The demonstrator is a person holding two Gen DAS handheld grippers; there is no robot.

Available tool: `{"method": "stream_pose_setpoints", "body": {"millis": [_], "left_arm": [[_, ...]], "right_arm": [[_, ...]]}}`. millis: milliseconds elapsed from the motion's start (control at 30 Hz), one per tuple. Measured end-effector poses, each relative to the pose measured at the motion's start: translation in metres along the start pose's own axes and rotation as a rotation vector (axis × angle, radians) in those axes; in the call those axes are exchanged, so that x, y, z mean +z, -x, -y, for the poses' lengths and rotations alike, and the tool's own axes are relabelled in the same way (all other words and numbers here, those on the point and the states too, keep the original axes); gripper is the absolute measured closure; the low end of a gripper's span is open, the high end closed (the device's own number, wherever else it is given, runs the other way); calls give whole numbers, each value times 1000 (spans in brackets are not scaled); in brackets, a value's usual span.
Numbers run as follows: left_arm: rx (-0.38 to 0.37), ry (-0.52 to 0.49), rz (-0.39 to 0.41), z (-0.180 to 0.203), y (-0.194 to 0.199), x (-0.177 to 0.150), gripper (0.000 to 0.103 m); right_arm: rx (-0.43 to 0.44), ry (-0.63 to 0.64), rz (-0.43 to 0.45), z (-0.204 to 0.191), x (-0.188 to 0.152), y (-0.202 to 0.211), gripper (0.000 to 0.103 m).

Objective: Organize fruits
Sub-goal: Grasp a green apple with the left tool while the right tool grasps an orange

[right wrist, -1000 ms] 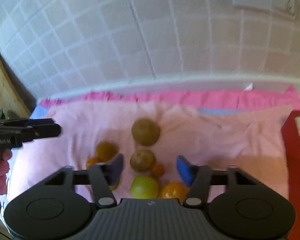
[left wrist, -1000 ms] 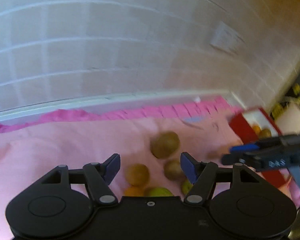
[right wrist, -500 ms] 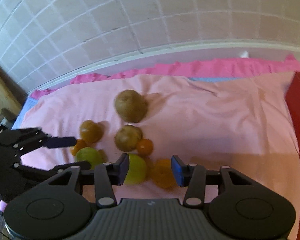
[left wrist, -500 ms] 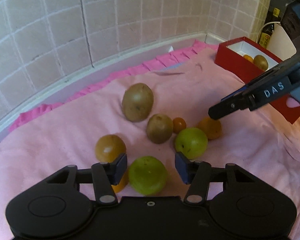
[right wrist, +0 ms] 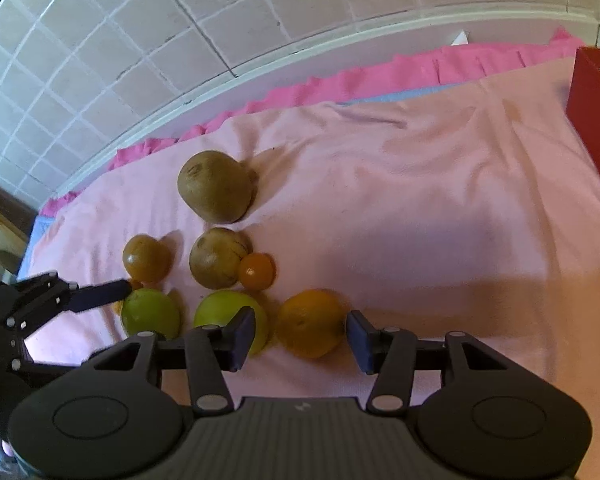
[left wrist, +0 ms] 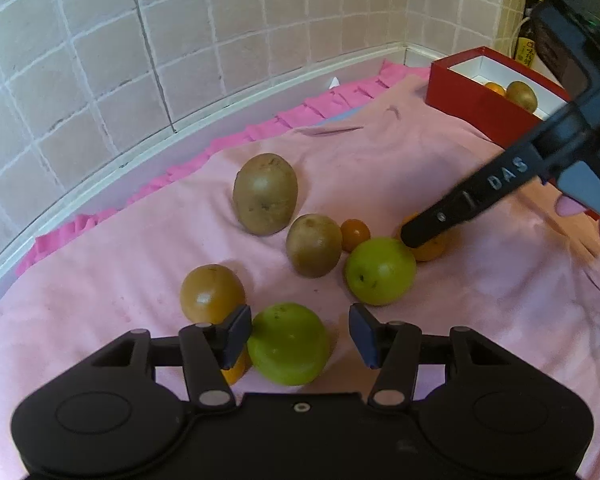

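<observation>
Left wrist view: left tool (left wrist: 296, 334) spread apart, straddling a green fruit (left wrist: 287, 343) near the tabletop's front edge, likely to grab it. Right wrist view: right tool (right wrist: 300, 338) also apart around an orange (right wrist: 311, 323); red box (right wrist: 596, 108) at right edge.

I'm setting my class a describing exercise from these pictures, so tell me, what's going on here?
A person holding a gripper in each hand is sorting fruit on a pink cloth. The left gripper, open, brackets a green fruit. The right gripper, open, brackets an orange. Neither is gripped yet. More brown, green and orange fruits lie loose nearby, and a red box already holds a couple.
</observation>
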State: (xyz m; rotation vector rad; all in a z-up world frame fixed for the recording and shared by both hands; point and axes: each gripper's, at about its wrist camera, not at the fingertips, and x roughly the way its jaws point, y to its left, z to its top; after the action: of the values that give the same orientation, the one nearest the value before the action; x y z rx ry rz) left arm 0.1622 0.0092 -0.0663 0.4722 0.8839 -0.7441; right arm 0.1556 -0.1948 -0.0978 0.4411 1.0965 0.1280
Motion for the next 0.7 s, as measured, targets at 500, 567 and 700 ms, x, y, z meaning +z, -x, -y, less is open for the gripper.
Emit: {"method": "stream_pose_setpoints", "body": {"millis": [500,567,700], "left_arm": [[74,-71,7,8,-4,0,55],[67,-59,13,5,1,-2,59],[56,-9,44,2,12,-9,66]], "right_arm": [[46,-45,6,12,-6,0,63],[57,-59,17,14,-8,3,63],[75,-77,52,18,-11,17,64]]}}
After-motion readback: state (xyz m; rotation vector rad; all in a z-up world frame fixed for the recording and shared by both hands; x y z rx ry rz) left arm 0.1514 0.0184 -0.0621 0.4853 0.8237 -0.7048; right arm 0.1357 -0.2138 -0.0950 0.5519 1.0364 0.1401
